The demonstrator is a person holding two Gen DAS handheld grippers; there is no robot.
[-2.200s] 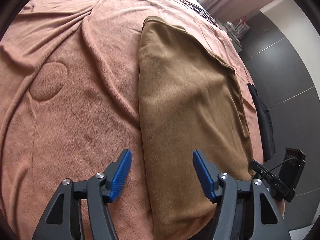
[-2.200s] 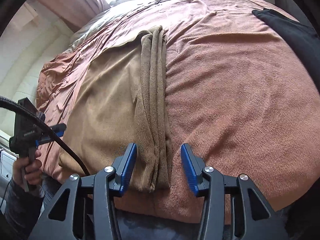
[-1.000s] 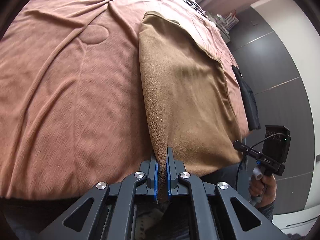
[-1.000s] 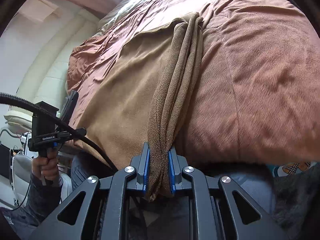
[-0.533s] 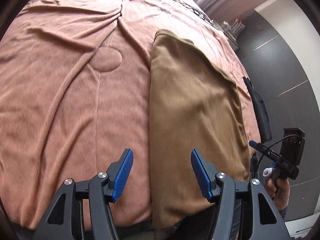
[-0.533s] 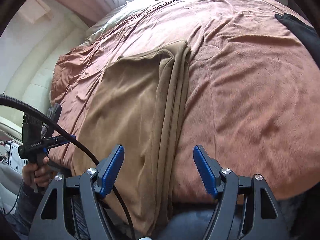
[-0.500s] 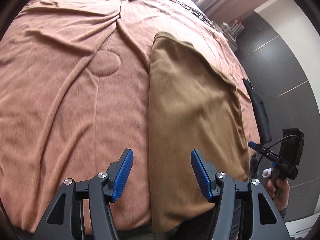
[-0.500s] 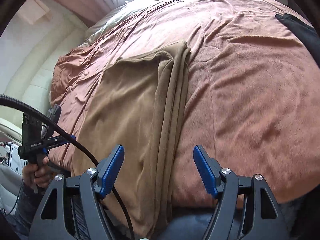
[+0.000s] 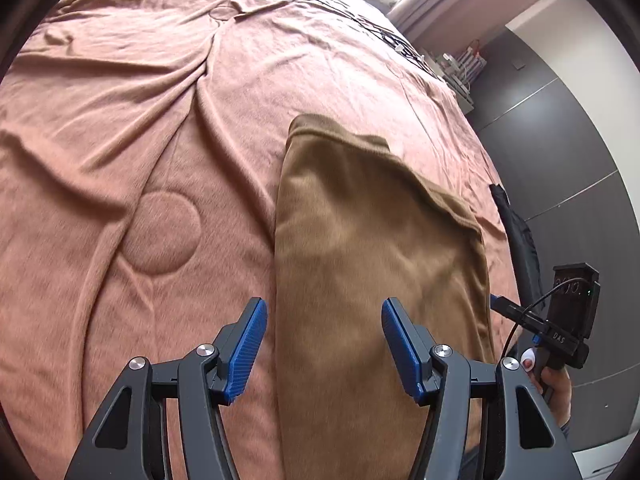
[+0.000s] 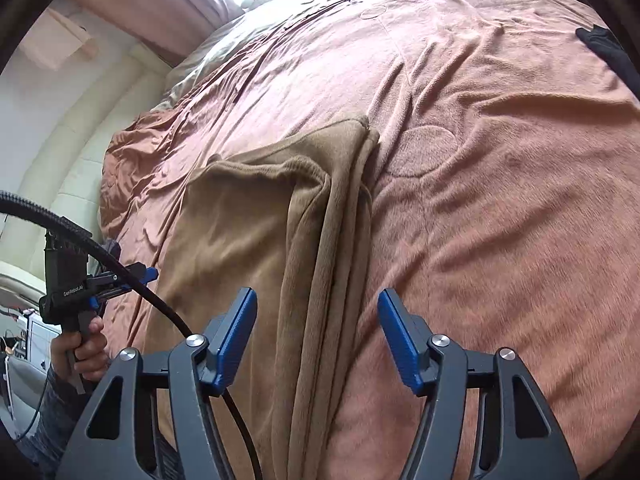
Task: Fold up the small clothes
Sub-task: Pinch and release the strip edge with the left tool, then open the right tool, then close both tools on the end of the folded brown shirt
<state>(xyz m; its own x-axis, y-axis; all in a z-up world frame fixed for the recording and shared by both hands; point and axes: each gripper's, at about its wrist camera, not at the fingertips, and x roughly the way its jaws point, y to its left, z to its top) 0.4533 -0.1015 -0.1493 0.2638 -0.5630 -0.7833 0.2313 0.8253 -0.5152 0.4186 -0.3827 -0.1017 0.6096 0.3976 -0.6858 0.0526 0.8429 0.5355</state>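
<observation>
Both grippers, left gripper (image 9: 322, 346) and right gripper (image 10: 316, 340), jaws apart, holding nothing; right's jaws just narrowed slightly, folded brown garment (image 9: 372, 248) flat on bed (image 9: 120, 140).

One tan folded garment (image 9: 372, 248) on the one pink bedspread (image 9: 120, 120), one black garment (image 9: 520, 236) at the far edge, and two grippers – left gripper (image 9: 322, 344), right gripper (image 10: 316, 340) – each with two blue pads, one hand (image 10: 82, 350) apiece
</observation>
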